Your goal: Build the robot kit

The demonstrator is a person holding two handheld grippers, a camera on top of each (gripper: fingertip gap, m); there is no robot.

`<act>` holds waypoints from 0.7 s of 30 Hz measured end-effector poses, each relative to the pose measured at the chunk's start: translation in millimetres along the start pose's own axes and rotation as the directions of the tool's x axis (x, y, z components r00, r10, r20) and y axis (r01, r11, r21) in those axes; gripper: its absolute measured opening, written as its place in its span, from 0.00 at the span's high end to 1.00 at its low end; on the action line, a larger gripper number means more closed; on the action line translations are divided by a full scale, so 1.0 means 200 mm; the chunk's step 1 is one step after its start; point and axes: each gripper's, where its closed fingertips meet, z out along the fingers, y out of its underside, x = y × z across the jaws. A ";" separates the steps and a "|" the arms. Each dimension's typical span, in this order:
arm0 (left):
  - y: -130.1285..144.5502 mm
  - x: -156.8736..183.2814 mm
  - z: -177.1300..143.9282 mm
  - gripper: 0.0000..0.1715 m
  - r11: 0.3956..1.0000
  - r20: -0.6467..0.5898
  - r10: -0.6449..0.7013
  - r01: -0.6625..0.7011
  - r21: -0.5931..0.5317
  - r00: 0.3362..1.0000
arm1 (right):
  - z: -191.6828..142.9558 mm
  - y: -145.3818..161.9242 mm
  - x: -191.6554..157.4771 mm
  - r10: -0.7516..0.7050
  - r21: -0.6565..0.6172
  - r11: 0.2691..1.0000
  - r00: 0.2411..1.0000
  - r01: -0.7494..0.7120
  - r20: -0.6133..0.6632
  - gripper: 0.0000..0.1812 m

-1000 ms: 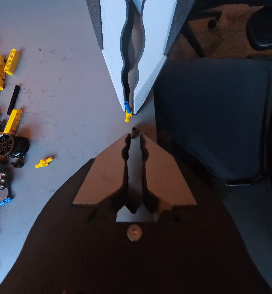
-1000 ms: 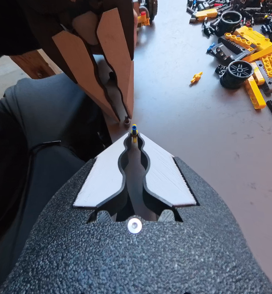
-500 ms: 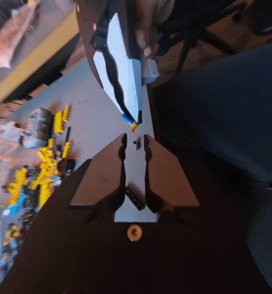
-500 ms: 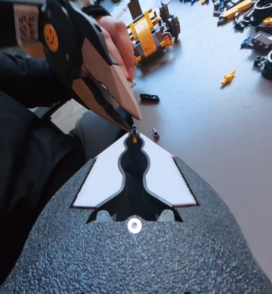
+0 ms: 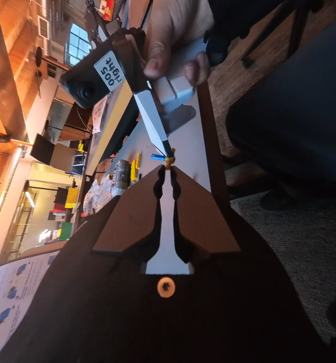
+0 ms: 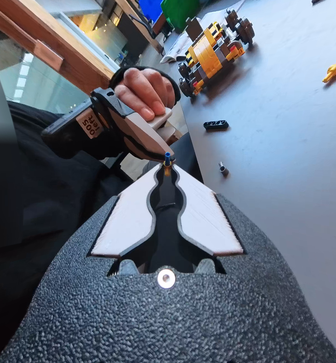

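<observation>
My R gripper [image 6: 166,166] fingers pinch the yellow-blue pin [image 6: 166,163], long axis pointing fwd; L gripper [image 5: 167,168] tips, slightly apart, straddle its yellow end.

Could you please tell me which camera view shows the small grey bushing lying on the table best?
The right wrist view shows it best: the grey bushing lies in the open on the table, right of the right gripper, which is shut on a blue-and-yellow pin. The left wrist view does not show the bushing at all.
</observation>
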 end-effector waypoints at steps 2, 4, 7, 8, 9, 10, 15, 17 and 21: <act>0.01 0.02 0.00 0.99 0.998 -0.056 -0.055 0.054 -0.015 0.997 | 0.01 0.01 0.02 -0.029 -0.012 1.000 0.999 0.028 -0.028 0.96; 0.03 0.02 0.01 0.99 0.985 -0.106 -0.172 0.169 -0.033 0.979 | 0.01 0.01 0.03 -0.126 -0.029 0.992 0.988 0.123 -0.093 0.95; 0.05 0.00 0.02 0.99 0.924 -0.172 -0.381 0.377 -0.059 0.908 | 0.01 0.00 0.09 -0.326 -0.120 0.945 0.908 0.305 -0.264 0.89; 0.06 0.00 0.02 0.99 0.894 -0.206 -0.447 0.441 -0.080 0.870 | 0.00 0.00 0.12 -0.401 -0.171 0.916 0.856 0.364 -0.326 0.87; 0.08 0.01 0.03 0.99 0.855 -0.233 -0.518 0.504 -0.124 0.823 | -0.01 -0.01 0.14 -0.480 -0.225 0.877 0.792 0.424 -0.377 0.85; 0.11 0.01 0.03 0.99 0.817 -0.245 -0.577 0.555 -0.155 0.779 | -0.01 -0.01 0.15 -0.560 -0.281 0.829 0.716 0.484 -0.417 0.84; 0.11 0.07 0.02 0.99 0.603 -0.389 -0.785 0.739 -0.299 0.482 | -0.01 -0.04 0.13 -0.823 -0.521 0.546 0.303 0.656 -0.480 0.85; 0.10 0.05 0.02 1.00 0.546 -0.406 -0.816 0.778 -0.310 0.411 | 0.00 -0.03 0.12 -0.866 -0.570 0.469 0.226 0.674 -0.446 0.87; 0.05 0.06 0.00 0.99 0.465 -0.473 -0.837 0.813 -0.351 0.274 | 0.02 -0.04 0.10 -0.902 -0.613 0.368 0.109 0.699 -0.417 0.94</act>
